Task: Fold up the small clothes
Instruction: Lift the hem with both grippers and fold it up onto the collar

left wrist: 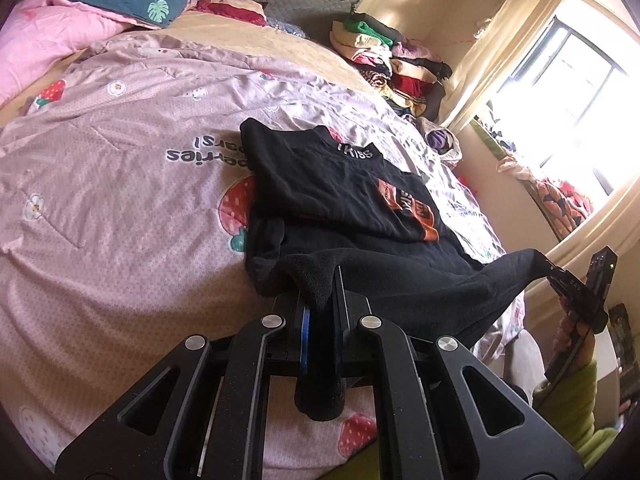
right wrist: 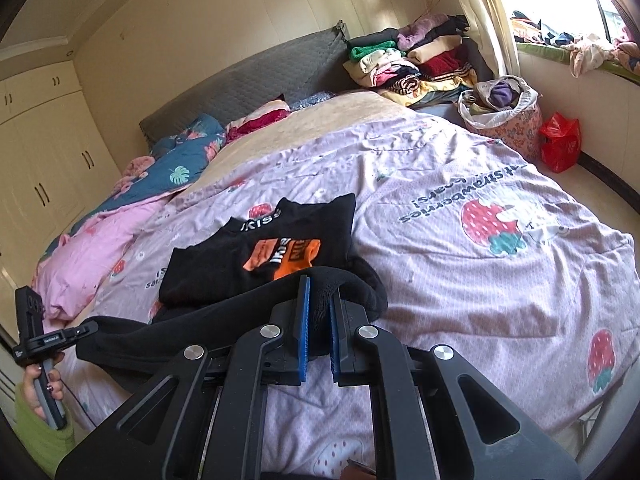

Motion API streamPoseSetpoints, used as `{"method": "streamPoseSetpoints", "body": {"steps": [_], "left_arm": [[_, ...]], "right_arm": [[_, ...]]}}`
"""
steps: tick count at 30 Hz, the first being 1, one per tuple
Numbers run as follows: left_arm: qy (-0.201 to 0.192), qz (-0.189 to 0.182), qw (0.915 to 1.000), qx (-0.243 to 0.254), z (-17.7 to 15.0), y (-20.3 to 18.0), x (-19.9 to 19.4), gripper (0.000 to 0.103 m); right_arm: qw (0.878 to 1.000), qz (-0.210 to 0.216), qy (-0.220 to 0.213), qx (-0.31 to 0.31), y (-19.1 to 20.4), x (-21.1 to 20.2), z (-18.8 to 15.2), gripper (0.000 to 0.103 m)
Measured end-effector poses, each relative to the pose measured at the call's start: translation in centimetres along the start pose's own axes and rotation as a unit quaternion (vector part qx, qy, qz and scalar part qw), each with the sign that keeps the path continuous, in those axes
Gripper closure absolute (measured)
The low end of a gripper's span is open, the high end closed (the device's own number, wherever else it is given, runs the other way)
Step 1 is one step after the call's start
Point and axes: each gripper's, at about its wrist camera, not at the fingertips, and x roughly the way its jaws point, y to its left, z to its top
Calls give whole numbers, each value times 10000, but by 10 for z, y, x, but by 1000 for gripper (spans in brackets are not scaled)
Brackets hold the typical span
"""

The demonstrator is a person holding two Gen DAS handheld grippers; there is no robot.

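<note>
A small black shirt point(left wrist: 332, 188) point(right wrist: 224, 264) with an orange and white print lies on the pink strawberry quilt point(left wrist: 120, 184) point(right wrist: 480, 280), its sides folded in. My left gripper point(left wrist: 320, 280) is shut on one corner of the shirt's near hem, and a fold of black cloth hangs down between its blue pads. My right gripper point(right wrist: 320, 292) is shut on the other corner of the same hem. The hem is stretched between the two and lifted off the quilt. Each gripper shows in the other view, with the right gripper point(left wrist: 548, 266) at the right edge and the left gripper point(right wrist: 90, 326) at the lower left.
A heap of folded clothes point(left wrist: 384, 56) point(right wrist: 416, 60) sits at the bed's far corner by the grey headboard point(right wrist: 248, 80). A cloth basket point(right wrist: 504, 116) and a red bag point(right wrist: 560, 140) stand on the floor near the window. Pink and blue bedding point(left wrist: 80, 12) point(right wrist: 120, 208) is bunched beside the pillows.
</note>
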Motion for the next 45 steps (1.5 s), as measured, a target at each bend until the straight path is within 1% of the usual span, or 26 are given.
{"method": "streamPoseSetpoints", "body": {"steps": [6, 10, 17, 25, 30, 34, 37, 45], "left_arm": [[-96, 24, 9999, -18, 13, -3, 4, 101], [-226, 68, 9997, -26, 26, -5, 5, 101], [-376, 55, 9992, -131, 44, -2, 13, 101], [-593, 16, 9980, -235, 71, -2, 23, 101], [-666, 28, 9973, -309, 81, -3, 29, 101], [-665, 99, 9970, -372, 91, -2, 37, 101], [-696, 168, 9966, -414, 99, -2, 42, 101], [-679, 377, 9965, -317, 114, -6, 66, 101]], "right_arm": [[10000, -3, -95, 0, 1, 7, 14, 96], [9998, -6, -202, -3, 3, 11, 25, 96], [9995, -31, -323, 27, 7, 27, 47, 96], [9992, -168, -355, 25, 9, 50, 70, 96], [9991, -217, -351, 38, 6, 63, 79, 96], [9991, -215, -347, 95, 2, 72, 84, 96], [9990, -291, -322, 79, 0, 81, 87, 96], [9987, -440, -204, 134, -10, 107, 93, 96]]}}
